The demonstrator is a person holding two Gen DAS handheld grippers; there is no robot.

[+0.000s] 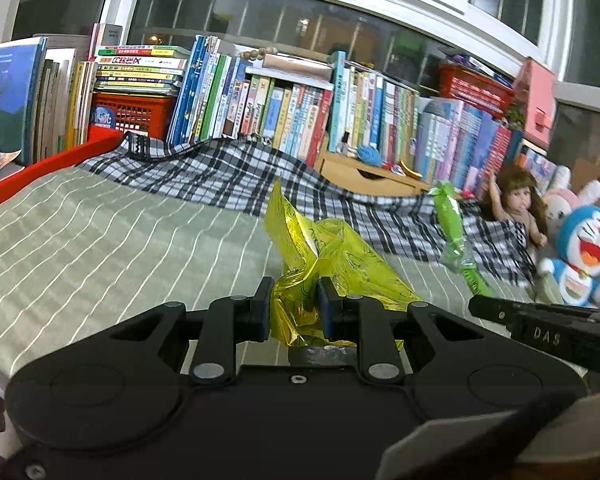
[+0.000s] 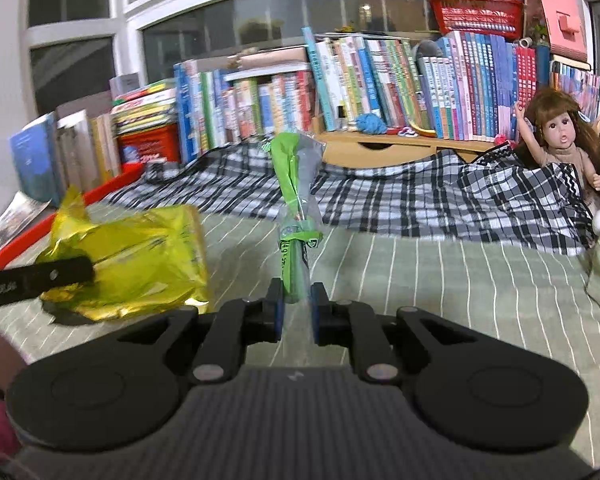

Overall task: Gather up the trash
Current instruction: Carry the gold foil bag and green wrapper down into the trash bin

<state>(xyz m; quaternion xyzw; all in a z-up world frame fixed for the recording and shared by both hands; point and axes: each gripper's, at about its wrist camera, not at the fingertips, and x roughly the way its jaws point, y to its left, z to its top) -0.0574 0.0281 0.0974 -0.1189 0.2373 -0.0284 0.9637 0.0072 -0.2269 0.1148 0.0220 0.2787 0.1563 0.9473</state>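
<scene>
My left gripper (image 1: 294, 294) is shut on a crumpled yellow foil wrapper (image 1: 328, 256), held up above the green striped bed cover (image 1: 100, 232). In the right wrist view that yellow foil wrapper (image 2: 140, 264) shows at the left, with a black finger of the left gripper across it. My right gripper (image 2: 297, 298) is shut on a long green and clear plastic wrapper (image 2: 294, 200) that stands up from its pads. From the left wrist camera, the green wrapper (image 1: 452, 224) hangs at the right above the right gripper's black finger (image 1: 496, 312).
A black and white checked cloth (image 2: 400, 196) lies bunched across the far side of the bed. Rows of books (image 1: 284, 112) line the window sill behind it. A doll (image 2: 560, 140) and a blue plush toy (image 1: 584, 252) sit at the right. A red rail (image 1: 40, 172) edges the bed's left side.
</scene>
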